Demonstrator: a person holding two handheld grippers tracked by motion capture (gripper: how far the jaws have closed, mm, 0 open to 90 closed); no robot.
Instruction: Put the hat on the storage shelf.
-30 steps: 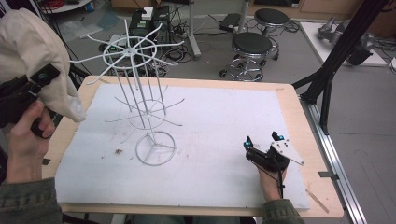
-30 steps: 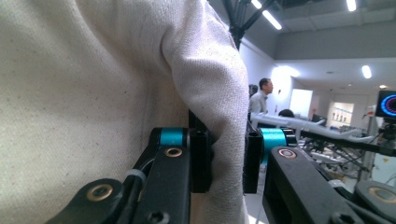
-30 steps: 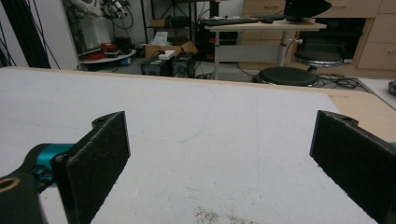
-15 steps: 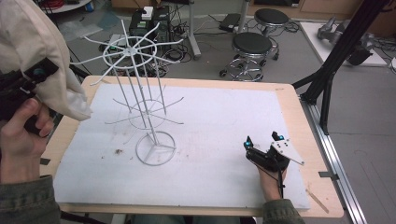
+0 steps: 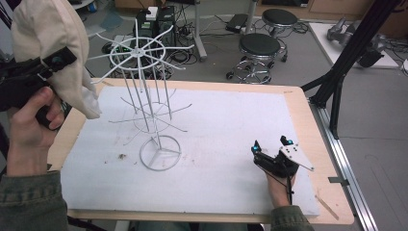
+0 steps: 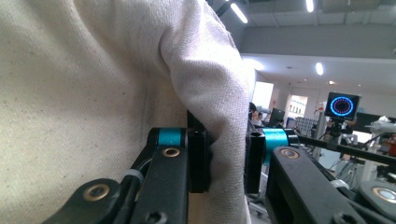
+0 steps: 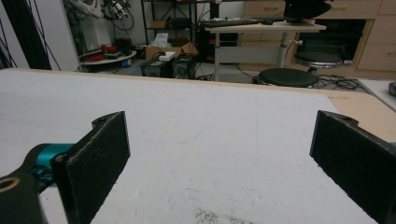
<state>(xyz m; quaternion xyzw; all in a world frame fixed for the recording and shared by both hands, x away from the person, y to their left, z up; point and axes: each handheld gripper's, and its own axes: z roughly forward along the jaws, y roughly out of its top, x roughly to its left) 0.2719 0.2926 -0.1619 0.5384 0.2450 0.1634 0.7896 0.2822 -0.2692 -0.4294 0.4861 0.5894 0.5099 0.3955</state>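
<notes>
Left gripper (image 6: 223, 161): pinching a fold of cream cloth bag (image 5: 53, 53), upper left of the high view.
Right gripper (image 5: 273, 145): jaws standing wide, nothing between, resting low at lower right on white mat (image 5: 231, 125).
Bag: hanging beside white wire rack (image 5: 144, 86), left of it, contact impossible to tell.
Rack: standing upright at mat's centre-left.
</notes>
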